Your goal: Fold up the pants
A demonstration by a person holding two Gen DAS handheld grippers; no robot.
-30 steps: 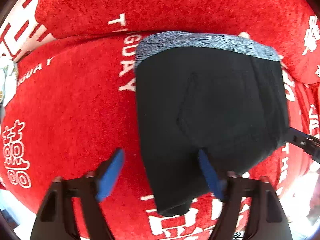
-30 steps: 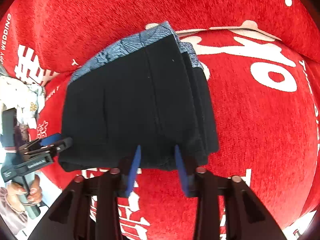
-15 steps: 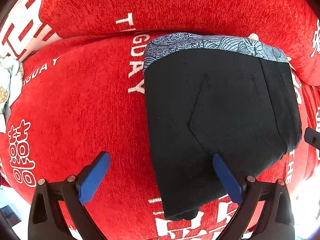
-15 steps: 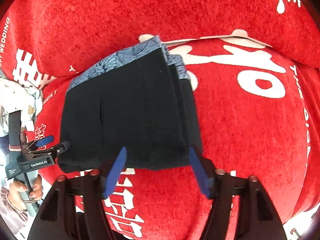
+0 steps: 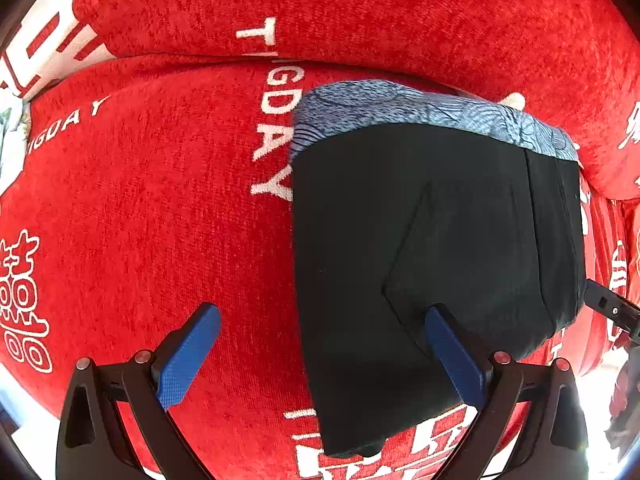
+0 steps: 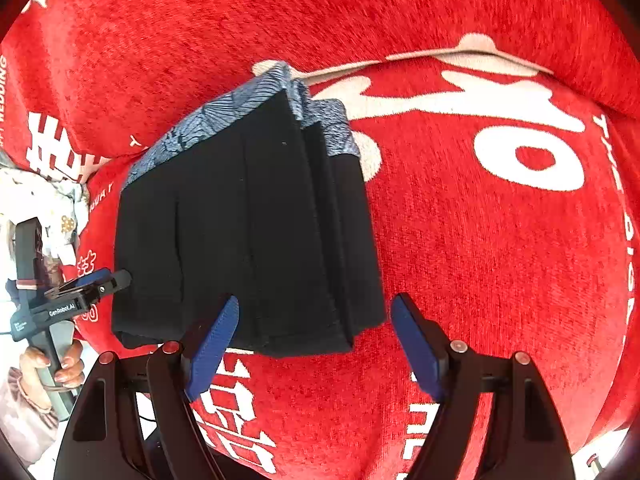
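The black pants [image 5: 432, 264] with a blue patterned waistband lie folded into a compact stack on the red sofa seat [image 5: 140, 208]. They also show in the right wrist view [image 6: 248, 232], layers stacked at the right edge. My left gripper [image 5: 320, 344] is open and empty, just in front of the stack's near left edge. My right gripper [image 6: 316, 328] is open and empty, just in front of the stack's near right corner. The left gripper also shows in the right wrist view [image 6: 86, 286], beside the stack's left corner.
The red sofa backrest [image 5: 360, 12] rises right behind the pants. White lettering covers the red cover. A light patterned cloth [image 6: 48, 192] lies at the sofa's far left. The seat's front edge runs just below both grippers.
Both grippers have opened wide and let go of the pants' near edge, then drawn back a little. The folded pants stay flat on the seat.
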